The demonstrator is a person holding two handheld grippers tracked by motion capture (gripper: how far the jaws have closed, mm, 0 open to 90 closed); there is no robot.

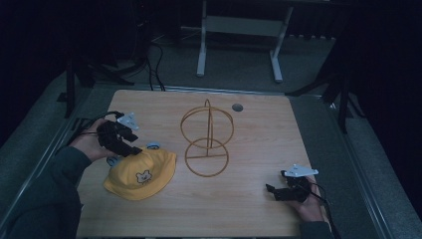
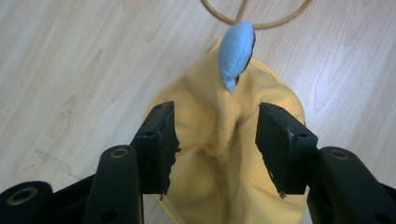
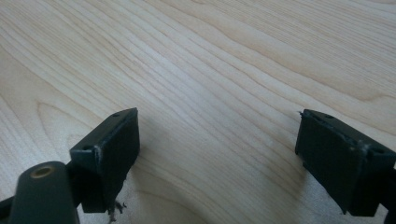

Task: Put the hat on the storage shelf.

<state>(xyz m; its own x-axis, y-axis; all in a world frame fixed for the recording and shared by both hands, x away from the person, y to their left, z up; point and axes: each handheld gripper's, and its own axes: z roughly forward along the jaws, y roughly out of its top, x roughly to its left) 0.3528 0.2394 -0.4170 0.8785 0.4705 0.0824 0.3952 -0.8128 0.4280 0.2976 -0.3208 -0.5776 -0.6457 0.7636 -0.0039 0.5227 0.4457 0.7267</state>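
Note:
A yellow hat (image 1: 141, 174) with a small bear face and blue ears (image 1: 153, 146) lies on the wooden table (image 1: 259, 134), left of centre. My left gripper (image 1: 130, 148) is at the hat's back left edge. In the left gripper view it (image 2: 217, 135) is open, its jaws on either side of a raised fold of the yellow hat (image 2: 219, 163), with one blue ear (image 2: 236, 56) standing up beyond. A gold wire stand (image 1: 207, 139) made of rings stands at mid table, just right of the hat. My right gripper (image 1: 272, 191) rests open near the front right corner, over bare wood (image 3: 219, 149).
The wire stand's base ring (image 2: 257, 18) lies just past the hat. A round cable hole (image 1: 237, 107) sits in the table's far edge. Beyond the table are white desk legs (image 1: 201, 50) and dark tripod legs (image 1: 338, 94).

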